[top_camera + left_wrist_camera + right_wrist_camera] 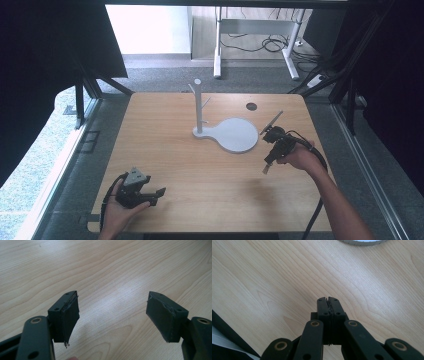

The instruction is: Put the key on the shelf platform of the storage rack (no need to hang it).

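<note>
The left gripper (112,315) has its two jaws wide apart and holds nothing, low over the wooden table (165,150). The right gripper (328,302) has its two jaws pressed together, empty, beside one white stand (235,134) with one post

Left gripper (112,315) jaws spread wide, nothing between; bare light wood table (105,270) beneath.

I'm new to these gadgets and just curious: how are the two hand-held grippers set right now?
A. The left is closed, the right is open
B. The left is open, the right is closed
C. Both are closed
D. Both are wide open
B: the left gripper has a wide gap with bare table between its jaws, while the right gripper has its jaws pressed together.
</note>
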Demonstrator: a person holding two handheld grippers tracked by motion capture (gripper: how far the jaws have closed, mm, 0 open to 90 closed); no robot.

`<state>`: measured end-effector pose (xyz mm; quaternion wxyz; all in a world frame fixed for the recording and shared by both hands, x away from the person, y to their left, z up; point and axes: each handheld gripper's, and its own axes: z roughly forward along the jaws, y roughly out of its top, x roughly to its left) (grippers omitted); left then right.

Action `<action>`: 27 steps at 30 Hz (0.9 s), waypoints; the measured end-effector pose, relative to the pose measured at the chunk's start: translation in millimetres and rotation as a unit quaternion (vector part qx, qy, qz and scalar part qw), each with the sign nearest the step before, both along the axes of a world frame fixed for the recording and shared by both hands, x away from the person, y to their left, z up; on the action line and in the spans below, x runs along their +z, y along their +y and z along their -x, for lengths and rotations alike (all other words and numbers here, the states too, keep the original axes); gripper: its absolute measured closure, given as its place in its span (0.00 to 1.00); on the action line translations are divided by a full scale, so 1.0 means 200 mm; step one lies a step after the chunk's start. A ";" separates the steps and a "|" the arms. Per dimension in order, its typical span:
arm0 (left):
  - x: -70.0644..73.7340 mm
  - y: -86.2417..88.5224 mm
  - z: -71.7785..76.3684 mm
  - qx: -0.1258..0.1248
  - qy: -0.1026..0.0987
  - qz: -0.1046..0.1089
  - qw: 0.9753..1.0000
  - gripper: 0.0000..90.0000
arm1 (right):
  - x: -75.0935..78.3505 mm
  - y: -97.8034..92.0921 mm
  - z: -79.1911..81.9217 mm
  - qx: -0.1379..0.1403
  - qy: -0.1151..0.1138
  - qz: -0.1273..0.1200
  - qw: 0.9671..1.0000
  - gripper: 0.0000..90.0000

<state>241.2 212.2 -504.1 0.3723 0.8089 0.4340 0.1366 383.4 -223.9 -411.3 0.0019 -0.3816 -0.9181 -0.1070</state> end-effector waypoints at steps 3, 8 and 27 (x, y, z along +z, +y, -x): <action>0.00 0.00 0.00 0.000 -0.001 0.001 1.000 0.30 | 0.00 0.00 -0.01 0.002 0.000 -0.001 1.000 1.00; 0.00 0.00 0.00 0.000 0.000 0.000 1.000 0.30 | 0.01 0.01 -0.03 -0.005 -0.009 -0.003 1.000 1.00; 0.00 0.00 0.00 0.000 0.001 0.001 1.000 0.30 | 0.01 0.05 -0.10 -0.012 -0.008 -0.004 1.000 1.00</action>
